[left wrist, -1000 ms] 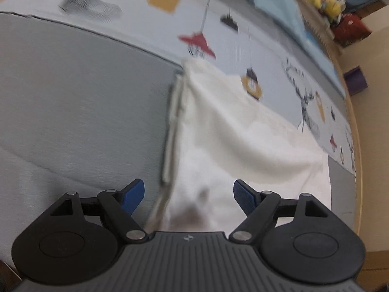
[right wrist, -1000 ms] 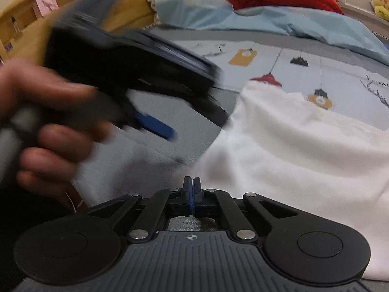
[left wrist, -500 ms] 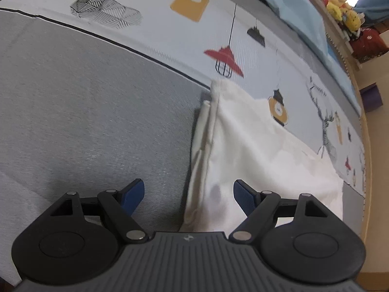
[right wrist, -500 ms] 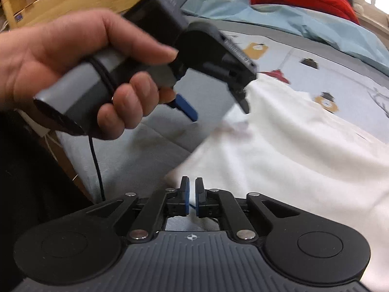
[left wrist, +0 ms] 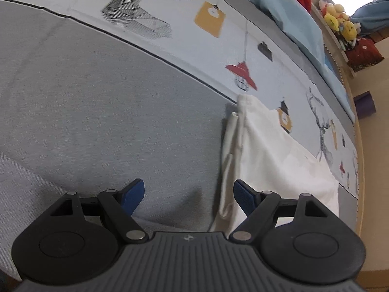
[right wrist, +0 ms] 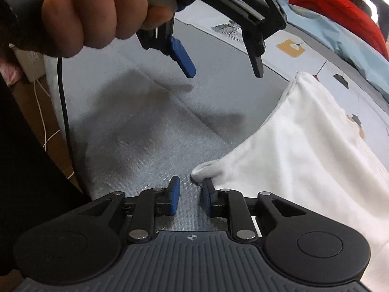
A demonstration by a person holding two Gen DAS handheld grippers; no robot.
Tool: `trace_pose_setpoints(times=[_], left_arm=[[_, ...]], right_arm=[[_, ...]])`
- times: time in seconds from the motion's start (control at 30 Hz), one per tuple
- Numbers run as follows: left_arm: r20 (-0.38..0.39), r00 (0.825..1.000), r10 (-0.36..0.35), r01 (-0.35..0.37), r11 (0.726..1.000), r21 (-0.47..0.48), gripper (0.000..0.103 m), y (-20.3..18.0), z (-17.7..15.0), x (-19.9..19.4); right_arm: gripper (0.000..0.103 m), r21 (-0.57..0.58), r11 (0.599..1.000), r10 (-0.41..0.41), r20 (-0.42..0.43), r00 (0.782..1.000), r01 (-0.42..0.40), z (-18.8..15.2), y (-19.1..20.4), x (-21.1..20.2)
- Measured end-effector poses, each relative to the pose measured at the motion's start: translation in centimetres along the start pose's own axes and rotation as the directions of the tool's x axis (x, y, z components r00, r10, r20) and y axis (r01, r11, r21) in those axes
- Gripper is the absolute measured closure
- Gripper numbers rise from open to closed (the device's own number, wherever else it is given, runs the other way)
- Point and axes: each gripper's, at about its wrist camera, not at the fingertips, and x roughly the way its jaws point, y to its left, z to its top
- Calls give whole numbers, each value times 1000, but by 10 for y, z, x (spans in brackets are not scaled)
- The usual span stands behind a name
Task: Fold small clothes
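Observation:
A white folded garment (left wrist: 272, 160) lies flat on the grey and patterned bed cover (left wrist: 109, 102); it also shows in the right wrist view (right wrist: 313, 150). My left gripper (left wrist: 187, 192) is open and empty, above the grey cover just left of the garment's folded edge. In the right wrist view the left gripper (right wrist: 223, 65) hangs in the air, held by a hand. My right gripper (right wrist: 189, 189) is open a little and empty; the garment's near corner (right wrist: 201, 170) lies just off its right fingertip.
Light blue bedding (left wrist: 291, 7) and a red blanket (right wrist: 340, 22) lie at the far side of the bed. Plush toys (left wrist: 338, 22) sit on a shelf. A wooden bed rim (left wrist: 359, 170) runs on the right. A black cable (right wrist: 65, 112) hangs from the hand-held gripper.
My right gripper has opened and let go of the garment's corner. My left gripper has lifted and moved left, off the garment and over the grey cover.

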Motion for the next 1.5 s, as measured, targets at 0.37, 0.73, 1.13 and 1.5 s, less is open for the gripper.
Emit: trace_pose_setpoints(times=[0.37,0.73,1.13,1.5], left_arm=[[-125,985,-121,126,992,30,19,-45,7,52],[-83,985,-148,147,989,-20,19,-48,16,52],[-43,985,-167,167,986,-17,19,6,14,7],[-152,967,-203,212,976,42,19,-46,21,65]], right_arm=[[103,143,987,32,263,964,-72,0,-36,-75],[98,89,995,-48,95,994,40,-16,-23,-54],[66,45,996,-72,27,997,71,0,16,0],[94,177,983,-86,235,968,45,2,-14,-76]])
